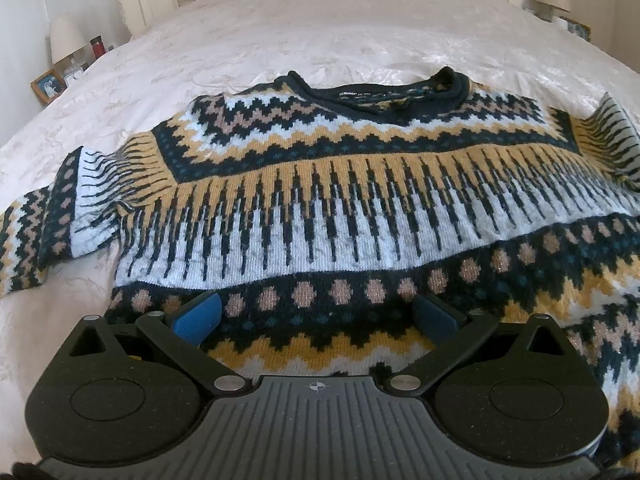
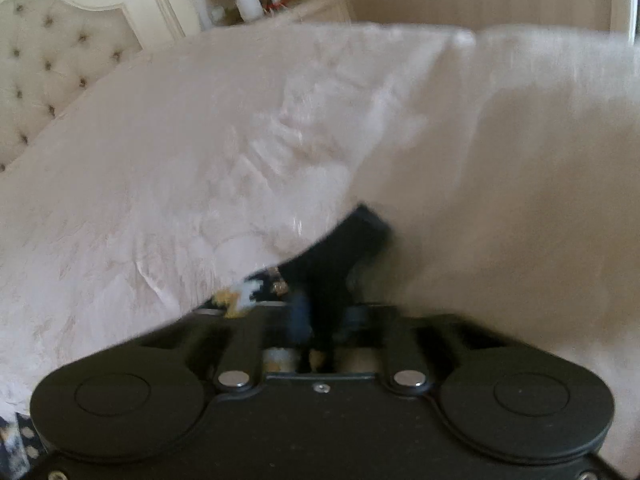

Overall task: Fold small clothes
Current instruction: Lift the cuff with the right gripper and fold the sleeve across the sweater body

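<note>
Left wrist: chunky zigzag-knit sweater (image 1: 320, 184), satin bedspread (image 1: 280, 36)

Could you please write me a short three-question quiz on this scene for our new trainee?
1. True or false: the left tool has its jaws wide open over the sweater.
2. What does the right tool pinch? A) a dark edge of knit B) a lamp C) nothing
3. What does the sweater lie on?

Key: 1 true; 2 A; 3 the white bed cover.
</note>
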Demonstrator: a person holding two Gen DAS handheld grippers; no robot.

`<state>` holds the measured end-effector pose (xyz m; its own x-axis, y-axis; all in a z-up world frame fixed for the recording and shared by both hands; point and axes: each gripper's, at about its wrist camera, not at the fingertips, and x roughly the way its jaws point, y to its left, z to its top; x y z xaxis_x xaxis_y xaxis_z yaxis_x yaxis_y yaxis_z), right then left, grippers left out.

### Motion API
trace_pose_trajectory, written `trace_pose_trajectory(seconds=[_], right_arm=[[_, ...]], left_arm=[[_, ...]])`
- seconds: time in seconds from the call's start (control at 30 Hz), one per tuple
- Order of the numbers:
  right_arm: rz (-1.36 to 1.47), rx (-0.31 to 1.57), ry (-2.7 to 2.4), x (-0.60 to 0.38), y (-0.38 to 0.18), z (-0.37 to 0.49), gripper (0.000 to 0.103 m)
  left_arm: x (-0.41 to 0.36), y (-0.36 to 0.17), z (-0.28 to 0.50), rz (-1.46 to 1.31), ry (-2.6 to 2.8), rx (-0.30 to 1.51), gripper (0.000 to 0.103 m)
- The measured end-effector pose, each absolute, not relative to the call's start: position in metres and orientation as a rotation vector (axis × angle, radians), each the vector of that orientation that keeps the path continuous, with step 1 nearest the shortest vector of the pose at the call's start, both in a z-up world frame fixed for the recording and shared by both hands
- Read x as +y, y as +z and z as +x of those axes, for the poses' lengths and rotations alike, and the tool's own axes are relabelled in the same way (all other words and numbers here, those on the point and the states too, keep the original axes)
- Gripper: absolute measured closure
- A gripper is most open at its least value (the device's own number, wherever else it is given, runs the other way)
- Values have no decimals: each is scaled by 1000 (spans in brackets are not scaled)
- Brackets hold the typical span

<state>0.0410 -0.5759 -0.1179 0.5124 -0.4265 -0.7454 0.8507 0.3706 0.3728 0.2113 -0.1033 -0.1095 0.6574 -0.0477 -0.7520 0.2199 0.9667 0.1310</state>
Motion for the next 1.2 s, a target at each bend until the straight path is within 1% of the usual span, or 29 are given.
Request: trace_pose_trajectory(seconds=[0.1,0.2,0.27,0.5,0.77,1.0,1.2], right_arm=[[749,588,-894,-565,-105,41,92],[717,537,-893,-559,-76,34,92],[697,498,-898,-554,-53,27,93],[565,436,-895,-524,26,20,92],[416,418,-640,-433,90,84,92],[316,422,-367,-324,104,164,92],[295,433,-128,-234,83,225,92]], left_arm=[[-100,-106,215,210,-179,858,1],[-94,-100,220,183,-213,891,3],[-88,-95,220,162,-229,908,11],[-49,-65,220,84,-250,861,10],[12,-51,225,85,-239,809,10],[75,-66,234,-26,-164,805,10],[105,-66,239,-88,-137,801,10]])
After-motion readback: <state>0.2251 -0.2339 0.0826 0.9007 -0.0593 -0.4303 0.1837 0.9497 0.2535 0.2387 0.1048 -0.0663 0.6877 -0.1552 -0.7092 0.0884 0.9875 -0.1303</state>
